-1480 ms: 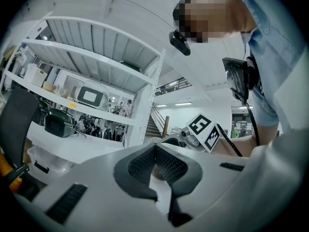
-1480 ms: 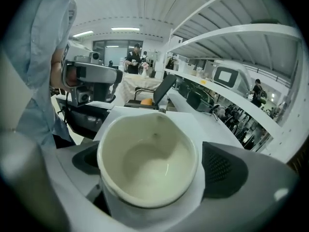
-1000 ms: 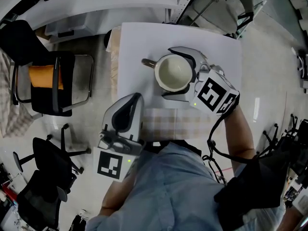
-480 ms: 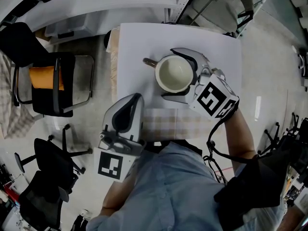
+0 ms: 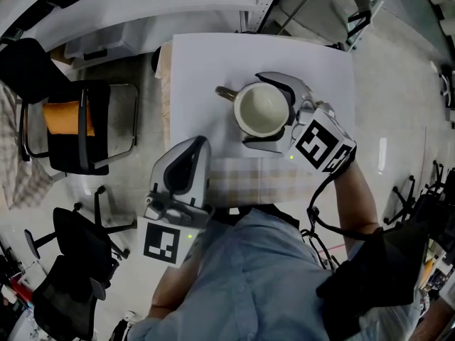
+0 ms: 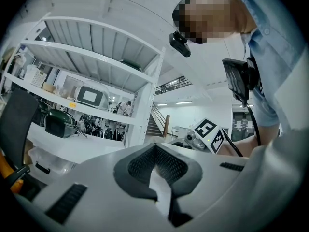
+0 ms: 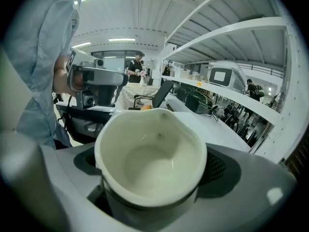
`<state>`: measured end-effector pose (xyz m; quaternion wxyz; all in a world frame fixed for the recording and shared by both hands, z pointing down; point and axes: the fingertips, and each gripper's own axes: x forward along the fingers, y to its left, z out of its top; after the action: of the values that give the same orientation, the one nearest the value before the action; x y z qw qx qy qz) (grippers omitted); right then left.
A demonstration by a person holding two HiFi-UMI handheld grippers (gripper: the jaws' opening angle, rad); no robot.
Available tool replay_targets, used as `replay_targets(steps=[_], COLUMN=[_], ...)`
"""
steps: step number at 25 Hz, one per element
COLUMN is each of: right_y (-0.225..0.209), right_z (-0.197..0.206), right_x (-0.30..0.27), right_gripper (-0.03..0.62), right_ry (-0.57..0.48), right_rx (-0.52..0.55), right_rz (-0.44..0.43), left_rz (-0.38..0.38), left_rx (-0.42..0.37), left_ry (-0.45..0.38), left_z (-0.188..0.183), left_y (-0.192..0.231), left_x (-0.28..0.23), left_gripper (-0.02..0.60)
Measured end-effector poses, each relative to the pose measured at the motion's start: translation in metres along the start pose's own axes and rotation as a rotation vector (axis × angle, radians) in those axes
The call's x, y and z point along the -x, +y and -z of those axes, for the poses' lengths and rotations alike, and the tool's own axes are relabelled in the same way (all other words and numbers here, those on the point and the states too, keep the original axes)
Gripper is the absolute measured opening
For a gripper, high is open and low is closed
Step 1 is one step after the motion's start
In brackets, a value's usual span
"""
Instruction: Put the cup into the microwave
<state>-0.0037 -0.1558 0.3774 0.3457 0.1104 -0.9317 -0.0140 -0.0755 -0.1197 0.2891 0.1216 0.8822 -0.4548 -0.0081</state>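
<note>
The cream ceramic cup [image 7: 150, 153] is clamped between the jaws of the right gripper [image 5: 254, 111], one jaw at 12 o'clock of the cup and the other at 6 o'clock, with both pressed against its wall. The cup is empty and upright, and its handle is pointed toward 10 o'clock in the head view.

Compared with a second ago, the cup and the right gripper are shifted slightly toward 3 o'clock over the white table [image 5: 199, 62], and the marker cube is turned a little. The grasp itself is unchanged. This is judged to be the start of the carry, with the pick-up already done. Whether the base is clear of the table cannot be told.

The left gripper [image 5: 202, 142] is held at 7 o'clock of the cup, well apart from it, where it was before. Its jaws are closed together with nothing between them.

In the right gripper view, a rounded appliance with a dark window [image 7: 224, 77] is seen on a shelf at 2 o'clock. Whether it is the microwave cannot be told, so most of the task is judged to be left.
</note>
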Motion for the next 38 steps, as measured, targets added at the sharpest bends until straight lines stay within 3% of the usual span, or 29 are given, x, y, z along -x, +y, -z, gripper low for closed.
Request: replay_targets(steps=[21, 33, 38], right_y=[0.007, 0.003, -0.006], right_z=[0.015, 0.019, 0.015], right_x=[0.022, 0.020, 0.029], right_gripper=[0.551, 0.552, 0.574], right_ry=[-0.011, -0.006, -0.043], right_rx=[0.103, 0.030, -0.078], right_rz=[-0.126, -0.035, 0.098], left_rz=[0.063, 0.129, 0.130], left_rx=[-0.039, -0.100, -0.109], left_ry=[0.019, 0.048, 0.049], left_z=[-0.002, -0.003, -0.005], left_y=[-0.007, -0.011, -0.015], left_x=[-0.005, -0.002, 0.005], left_gripper=[0.005, 0.005, 0.005])
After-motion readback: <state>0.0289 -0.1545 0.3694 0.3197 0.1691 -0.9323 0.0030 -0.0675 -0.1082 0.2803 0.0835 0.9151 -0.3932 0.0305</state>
